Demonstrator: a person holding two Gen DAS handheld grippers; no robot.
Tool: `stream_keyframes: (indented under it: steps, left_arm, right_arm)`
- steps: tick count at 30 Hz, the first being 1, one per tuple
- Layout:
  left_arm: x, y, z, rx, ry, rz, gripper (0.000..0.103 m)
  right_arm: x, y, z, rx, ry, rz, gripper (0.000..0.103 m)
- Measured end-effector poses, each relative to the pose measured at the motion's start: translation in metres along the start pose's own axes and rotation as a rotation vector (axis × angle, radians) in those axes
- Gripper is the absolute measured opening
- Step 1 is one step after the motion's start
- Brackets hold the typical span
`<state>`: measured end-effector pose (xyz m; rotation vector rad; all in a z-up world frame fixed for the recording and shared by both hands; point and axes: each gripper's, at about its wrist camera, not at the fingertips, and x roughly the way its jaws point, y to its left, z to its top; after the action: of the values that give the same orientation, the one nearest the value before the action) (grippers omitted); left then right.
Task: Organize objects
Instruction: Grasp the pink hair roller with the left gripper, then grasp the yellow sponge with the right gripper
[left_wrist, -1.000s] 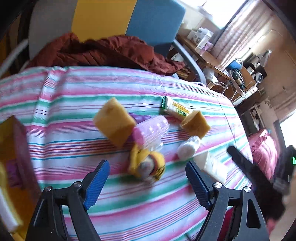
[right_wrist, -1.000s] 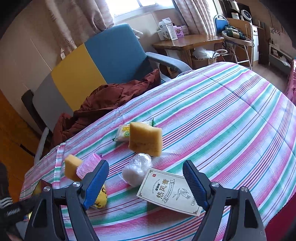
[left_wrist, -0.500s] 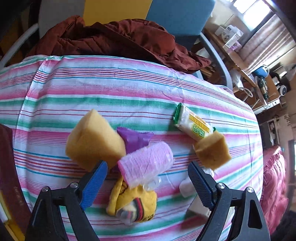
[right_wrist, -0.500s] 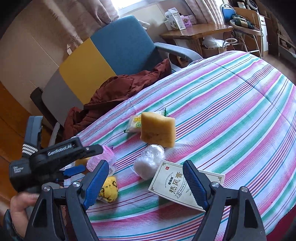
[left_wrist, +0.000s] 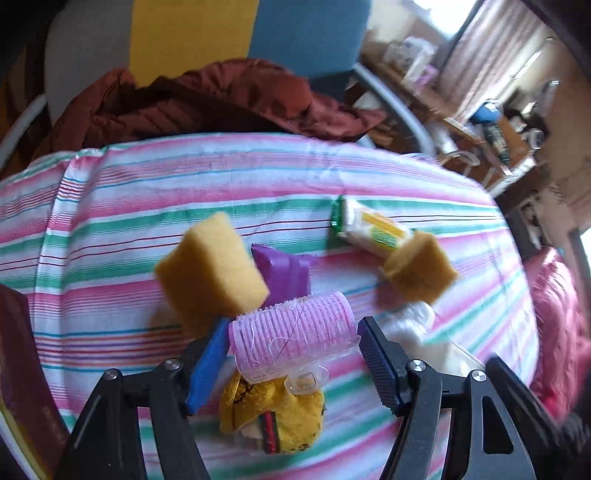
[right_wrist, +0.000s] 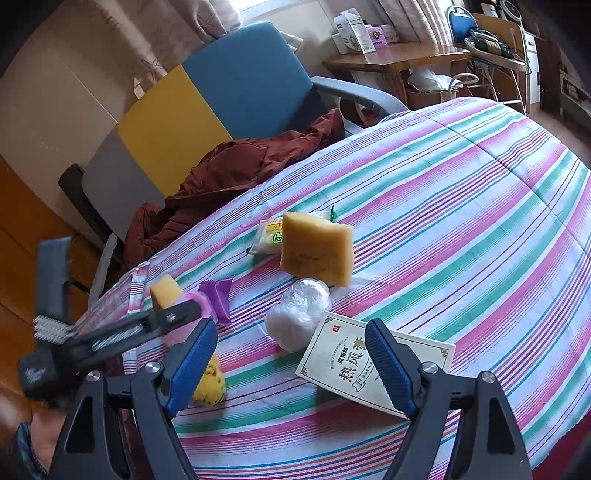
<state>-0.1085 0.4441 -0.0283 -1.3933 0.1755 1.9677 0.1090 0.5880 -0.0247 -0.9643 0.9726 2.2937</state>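
Two grippers: left gripper (left_wrist: 291, 358) fingers closing around pink hair roller (left_wrist: 293, 338), right gripper (right_wrist: 291, 363) fingers apart, empty, above striped tabletop (right_wrist: 461, 206).

The left gripper (left_wrist: 291, 360) points steeply down, its jaws closing around a pink hair roller (left_wrist: 293, 338) that sits between the blue pads, the left pad touching its end. The right gripper (right_wrist: 291, 363) hangs tilted downward, jaws spread wide with nothing gripped. A hand (right_wrist: 44, 430) holds the left gripper's handle.
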Motion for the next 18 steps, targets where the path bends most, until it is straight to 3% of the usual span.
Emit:
stream_keyframes:
  steps: [6, 11, 13, 15, 18]
  left_arm:
    - [-0.049, 0.001, -0.042, 0.119, -0.066, -0.055, 0.071]
    - [-0.077, 0.005, -0.083, 0.179, -0.106, -0.096, 0.071]
    - [-0.089, 0.003, -0.104, 0.252, -0.143, -0.103, 0.071]
    - [-0.095, 0.001, -0.122, 0.322, -0.157, -0.092, 0.071]
    - [-0.099, 0.005, -0.145, 0.367, -0.157, -0.123, 0.071]
  right_arm:
    - [0.004, 0.005, -0.001, -0.024, 0.014, -0.013, 0.084]
    - [0.007, 0.025, -0.008, -0.105, 0.042, 0.059, 0.084]
    - [0.011, 0.037, -0.013, -0.158, 0.071, 0.081, 0.084]
    - [0.015, 0.047, -0.019, -0.197, 0.106, 0.13, 0.084]
    - [0.018, 0.069, -0.032, -0.274, 0.184, 0.293, 0.084]
